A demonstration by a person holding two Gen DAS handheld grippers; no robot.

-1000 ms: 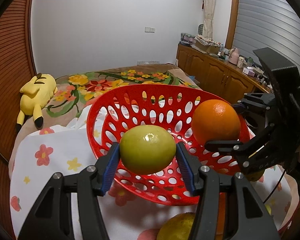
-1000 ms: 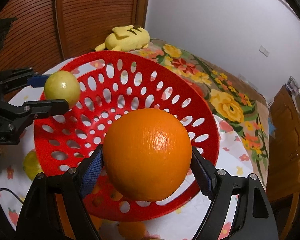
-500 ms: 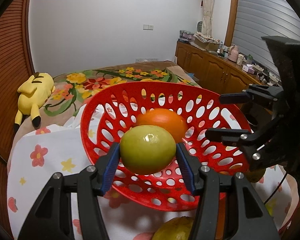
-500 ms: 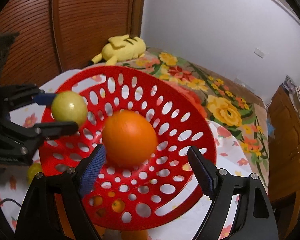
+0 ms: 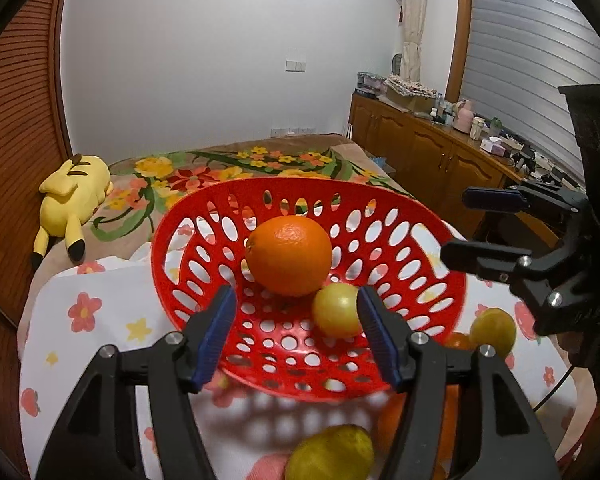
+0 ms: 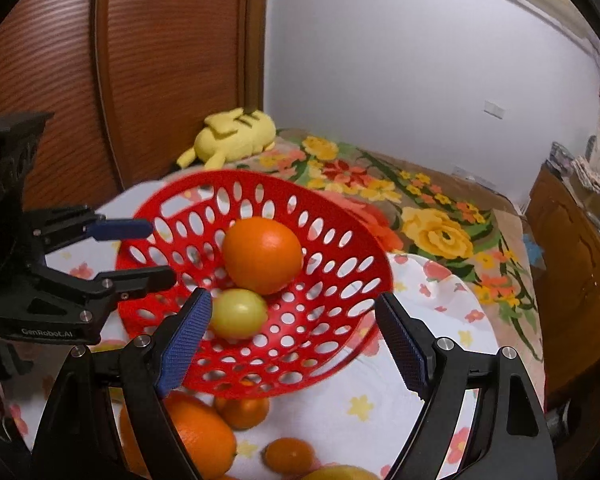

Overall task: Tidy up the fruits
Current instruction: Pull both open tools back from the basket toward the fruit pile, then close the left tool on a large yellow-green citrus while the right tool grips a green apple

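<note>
A red perforated basket sits on a white flowered cloth. Inside it lie an orange and, touching it in front, a yellow-green fruit. My left gripper hovers over the basket's near rim. Its jaws are opening and the pads are off the fruit, which rests on the basket floor near the right pad. My right gripper stands open and empty at the basket's right side.
Loose fruit lies on the cloth around the basket: oranges and yellow fruits. A yellow plush toy lies on the floral bedspread behind. A wooden cabinet stands to the right.
The right gripper let go of the orange into the basket and drew back upward. The left gripper then opened, and the yellow-green fruit dropped into the basket beside the orange.
</note>
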